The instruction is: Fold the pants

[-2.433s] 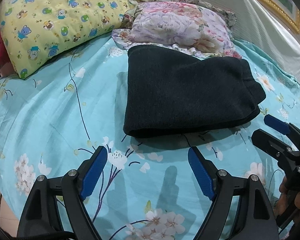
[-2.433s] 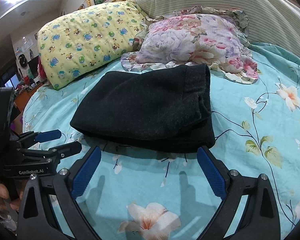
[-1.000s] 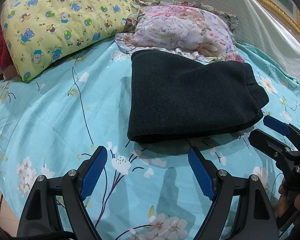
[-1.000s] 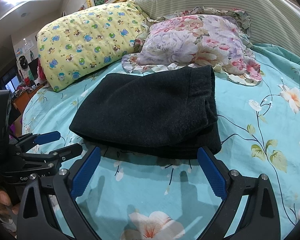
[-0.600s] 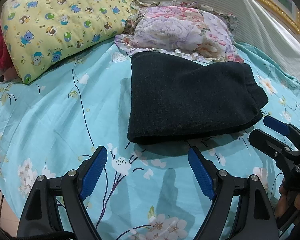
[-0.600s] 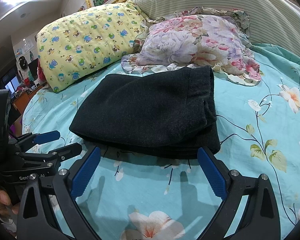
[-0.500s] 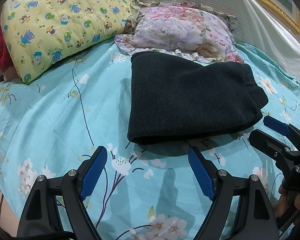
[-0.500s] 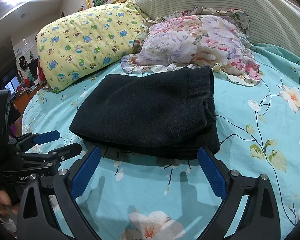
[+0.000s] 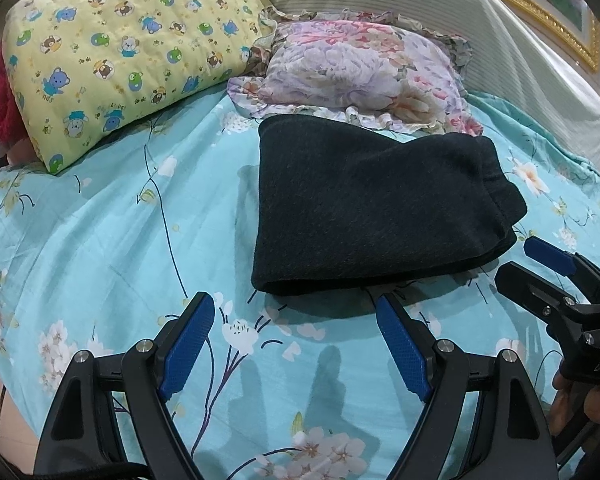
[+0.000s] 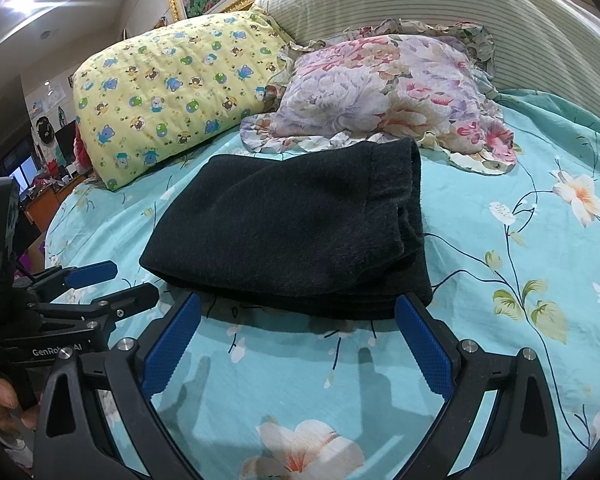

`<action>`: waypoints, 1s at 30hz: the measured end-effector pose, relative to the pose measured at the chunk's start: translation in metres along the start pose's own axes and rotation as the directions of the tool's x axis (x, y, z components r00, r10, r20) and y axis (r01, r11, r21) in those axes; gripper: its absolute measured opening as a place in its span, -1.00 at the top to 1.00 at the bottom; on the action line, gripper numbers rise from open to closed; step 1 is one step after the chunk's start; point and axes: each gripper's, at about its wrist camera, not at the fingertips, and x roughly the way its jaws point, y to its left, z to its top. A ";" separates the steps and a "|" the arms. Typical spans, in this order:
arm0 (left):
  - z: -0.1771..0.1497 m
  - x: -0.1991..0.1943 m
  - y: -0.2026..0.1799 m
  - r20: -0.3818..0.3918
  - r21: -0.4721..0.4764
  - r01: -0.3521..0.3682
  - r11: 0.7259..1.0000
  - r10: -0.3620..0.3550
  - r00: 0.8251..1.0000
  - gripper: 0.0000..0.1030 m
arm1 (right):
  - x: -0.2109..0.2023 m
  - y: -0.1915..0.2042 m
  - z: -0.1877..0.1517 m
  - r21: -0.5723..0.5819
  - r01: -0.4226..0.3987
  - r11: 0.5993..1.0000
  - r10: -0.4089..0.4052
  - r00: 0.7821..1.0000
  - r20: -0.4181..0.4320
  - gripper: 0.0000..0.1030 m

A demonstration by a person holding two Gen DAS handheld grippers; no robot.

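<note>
Far left: yellow cartoon-print pillow leans at head of bed, w/ something red tucked behind its left end, too hidden to ID. Next to it, touching its right end: floral ruffled pillow, w/ striped headboard cushion behind both. Gold picture frame on wall, upper right.

Centre: dark pants lie folded into a compact, roughly rectangular stack on the teal floral bedsheet. Far edge touches/slightly overlaps the floral pillow's ruffle; layered edges show on the right side, smooth fold on the near-left side.

Near edge, left side: left gripper hovers above sheet just short of pants' near-left corner, blue pads spread wide, nothing between them, not touching cloth.

Right side: right gripper likewise just short of pants' near-right edge, pads wide apart, empty. In left wrist view it shows at the right border, a bit of the person's hand under it. In right wrist view the left gripper sits at left border, fingers parted, thumb of holding hand visible.
</note>
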 end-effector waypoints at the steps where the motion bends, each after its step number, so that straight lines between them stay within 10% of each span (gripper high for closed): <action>1: 0.000 0.000 0.000 0.001 0.001 -0.002 1.000 0.002 1.000 -0.62 | -0.001 0.000 0.000 0.002 0.001 1.000 -0.001 1.000 0.002 -0.89; 30: 0.010 -0.010 -0.002 0.031 -0.001 0.013 1.000 -0.013 0.999 -0.63 | -0.009 -0.002 0.009 0.012 -0.001 1.000 0.000 0.999 0.046 -0.90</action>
